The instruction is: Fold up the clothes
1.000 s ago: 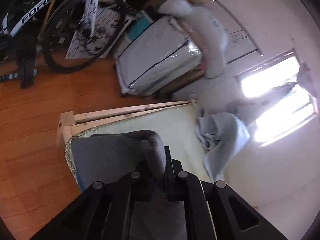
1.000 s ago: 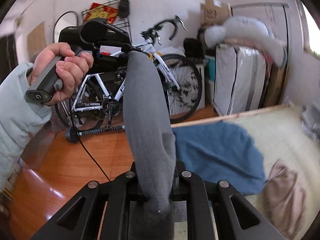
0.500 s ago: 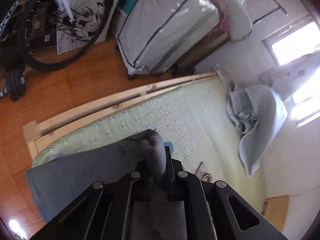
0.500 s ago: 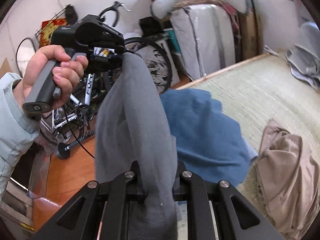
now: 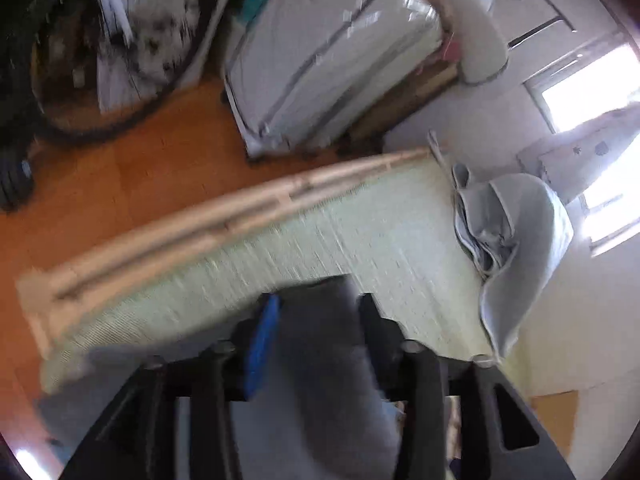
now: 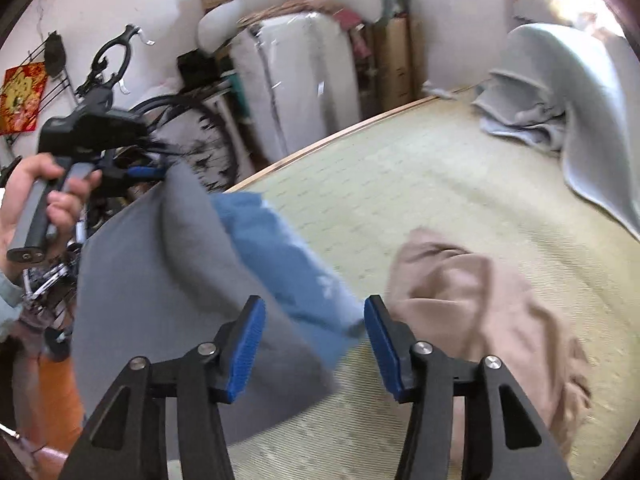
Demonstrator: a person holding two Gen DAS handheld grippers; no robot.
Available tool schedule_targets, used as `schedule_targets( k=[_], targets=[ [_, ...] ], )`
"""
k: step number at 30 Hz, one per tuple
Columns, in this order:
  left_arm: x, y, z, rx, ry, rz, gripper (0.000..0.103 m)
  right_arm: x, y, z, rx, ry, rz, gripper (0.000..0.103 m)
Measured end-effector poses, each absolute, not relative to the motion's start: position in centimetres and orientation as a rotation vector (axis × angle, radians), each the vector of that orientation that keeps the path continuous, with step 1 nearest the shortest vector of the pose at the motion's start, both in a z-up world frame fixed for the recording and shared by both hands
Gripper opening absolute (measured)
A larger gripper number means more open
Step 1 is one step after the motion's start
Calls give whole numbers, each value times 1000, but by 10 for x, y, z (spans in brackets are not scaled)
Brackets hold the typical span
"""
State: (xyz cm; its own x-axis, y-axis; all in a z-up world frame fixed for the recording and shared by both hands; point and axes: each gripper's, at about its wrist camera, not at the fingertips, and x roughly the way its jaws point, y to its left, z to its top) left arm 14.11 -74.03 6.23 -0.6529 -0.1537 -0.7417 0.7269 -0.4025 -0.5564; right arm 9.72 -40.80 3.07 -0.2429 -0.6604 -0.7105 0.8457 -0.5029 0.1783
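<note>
My right gripper [image 6: 314,344] has just been opening: its blue pads [image 6: 248,348] stand well apart, and the grey garment [image 6: 160,288] lies loose between and to the left of them, no longer pinched. My left gripper [image 5: 316,332] has just been opening too; its jaws stand apart with the same grey cloth [image 5: 320,364] bunched in the gap, and through the blur I cannot tell whether the cloth brushes the pads.

From the right wrist I see what the left wrist does not: the person's hand [image 6: 44,200] around the left gripper's handle, the grey garment running as a long band from that gripper's tips down toward my right jaws, its long axis slanting from upper left to lower right. It drapes over a blue garment [image 6: 280,256] on the pale green mat [image 6: 440,184]. Just right of my jaws lies a crumpled tan garment [image 6: 488,312], apart from the blue one.

The left wrist view is smeared, yet it shows the mat's wooden edge [image 5: 208,220] and the orange floor [image 5: 132,176] beyond it.

Farther off, both views catch a light grey blanket [image 6: 560,104] heaped at the mat's far corner, a wrapped white mattress [image 6: 304,76] standing by the wall, and a bicycle wheel [image 6: 200,136] beside it.
</note>
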Motion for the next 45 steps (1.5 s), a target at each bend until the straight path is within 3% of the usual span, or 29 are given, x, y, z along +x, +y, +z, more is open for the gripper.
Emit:
schedule_targets(
  k=[3, 17, 19, 20, 21, 33, 39, 45],
  targets=[
    [170, -745, 84, 706, 1196, -2125, 72, 99, -389, 35, 926, 273, -1914, 56],
    [276, -656, 142, 604, 991, -2308, 72, 160, -267, 109, 737, 187, -1992, 60],
    [293, -633, 156, 566, 979, -2344, 76, 169, -243, 124, 705, 151, -2000, 84],
    [303, -617, 164, 539, 971, -2373, 85, 175, -230, 133, 676, 141, -2004, 89],
    [307, -602, 171, 523, 960, -2405, 86, 183, -216, 141, 644, 133, -2009, 91],
    [304, -401, 257, 476, 825, -2826, 86, 220, -44, 214, 469, 97, -2113, 102],
    [285, -288, 286, 476, 640, -3033, 87, 215, 55, 235, 436, 34, -2248, 103],
    [255, -187, 274, 541, 396, -3138, 87, 201, 135, 236, 449, -28, -2375, 103]
  ],
)
